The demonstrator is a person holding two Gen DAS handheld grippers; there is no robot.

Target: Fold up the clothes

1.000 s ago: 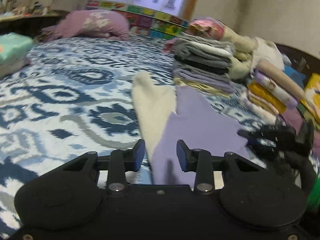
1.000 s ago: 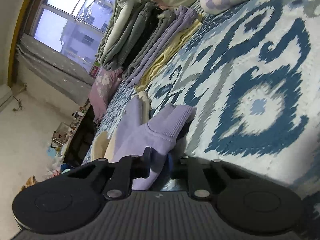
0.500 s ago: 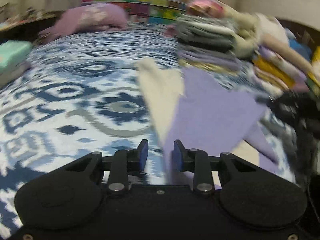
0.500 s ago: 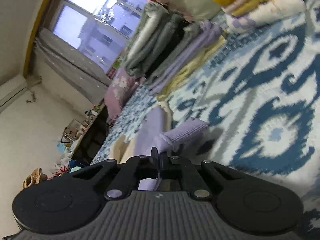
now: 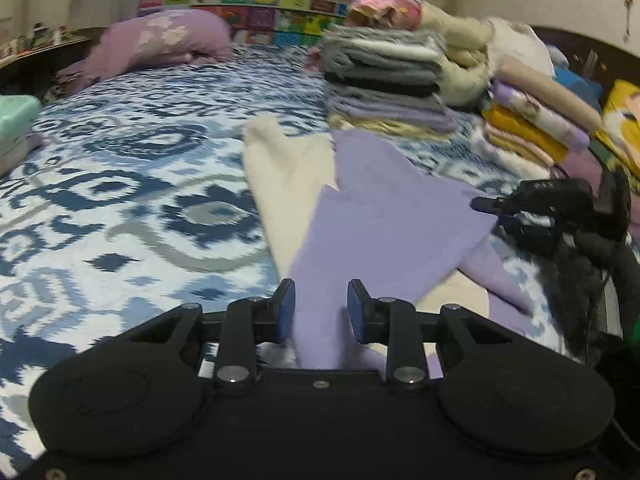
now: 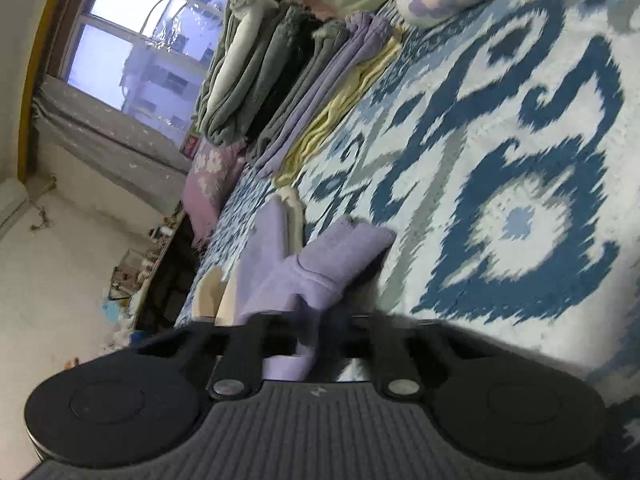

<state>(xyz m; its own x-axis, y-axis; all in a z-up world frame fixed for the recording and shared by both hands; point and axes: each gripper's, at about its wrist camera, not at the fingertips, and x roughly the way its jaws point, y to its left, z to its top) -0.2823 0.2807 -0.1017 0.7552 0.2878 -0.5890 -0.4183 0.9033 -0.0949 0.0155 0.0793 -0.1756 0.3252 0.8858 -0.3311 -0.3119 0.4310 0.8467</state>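
A purple fleece garment (image 5: 392, 216) lies spread over a cream garment (image 5: 280, 184) on the patterned bed cover (image 5: 120, 200). The purple cloth narrows to a point between the fingers of my left gripper (image 5: 321, 310) and fills their gap; the gripper is shut on it. My right gripper (image 5: 494, 212) sits at the garment's right corner. In the right wrist view the purple sleeve and its cuff (image 6: 344, 248) hang between the spread, blurred fingers of the right gripper (image 6: 320, 320), with a dark gap beside the cloth. That gripper is open.
A tall stack of folded grey and purple clothes (image 5: 384, 80) stands behind the garment, with a second stack of yellow and beige ones (image 5: 536, 120) to its right. A purple pillow (image 5: 160, 44) lies at the head of the bed. A teal bundle (image 5: 16, 116) sits at the far left.
The right gripper closed tight on the sleeve half a second ago and has since spread its fingers again. The left gripper's hold is about the same, and the purple cloth now spreads wider.
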